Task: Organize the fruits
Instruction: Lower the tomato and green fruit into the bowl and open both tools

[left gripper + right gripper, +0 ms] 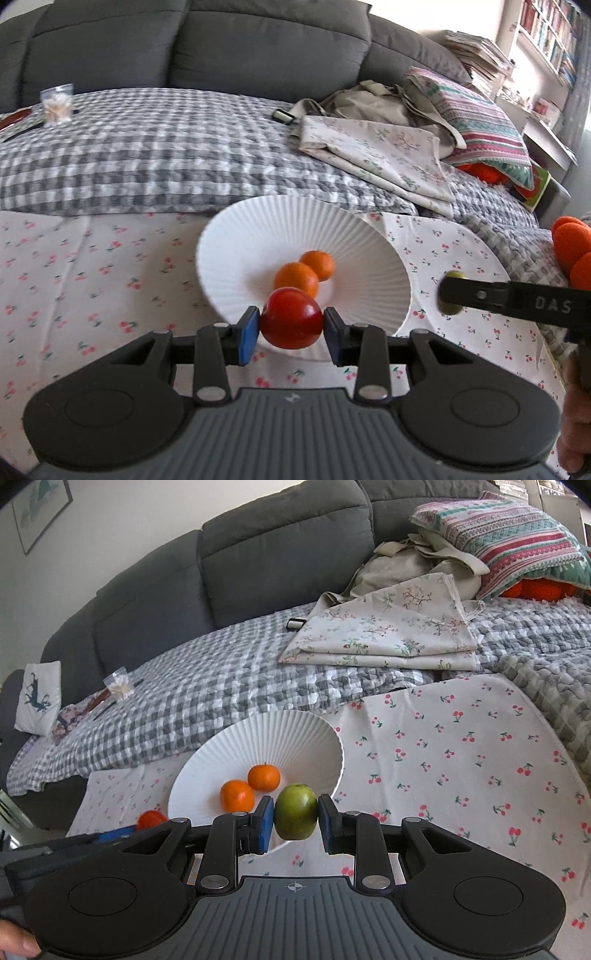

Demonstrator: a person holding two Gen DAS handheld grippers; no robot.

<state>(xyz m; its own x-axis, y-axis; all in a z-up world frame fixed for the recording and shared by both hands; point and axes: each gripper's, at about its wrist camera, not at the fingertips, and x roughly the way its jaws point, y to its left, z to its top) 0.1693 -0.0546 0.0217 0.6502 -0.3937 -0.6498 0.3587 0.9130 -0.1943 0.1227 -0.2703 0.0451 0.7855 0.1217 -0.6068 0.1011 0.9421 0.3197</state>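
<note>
A white ribbed bowl (369,251) (295,734) stands on a cherry-print cloth and holds two oranges (297,278) (237,795). My left gripper (291,330) is shut on a red tomato-like fruit (291,318), held just above the bowl's near rim. My right gripper (296,821) is shut on a green lime (296,810) at the bowl's near right rim. From the left wrist view, the right gripper's black finger (509,295) reaches in from the right with the lime (451,293) at its tip. The right wrist view catches the red fruit (151,819) at lower left.
Behind the cherry-print cloth (92,266) lies a grey checked quilt (166,158) on a grey sofa (221,44). Folded floral fabric (376,151) and a striped pillow (480,122) sit at the right. A clear packet (57,103) lies far left. Orange foam shapes (572,251) show at the right edge.
</note>
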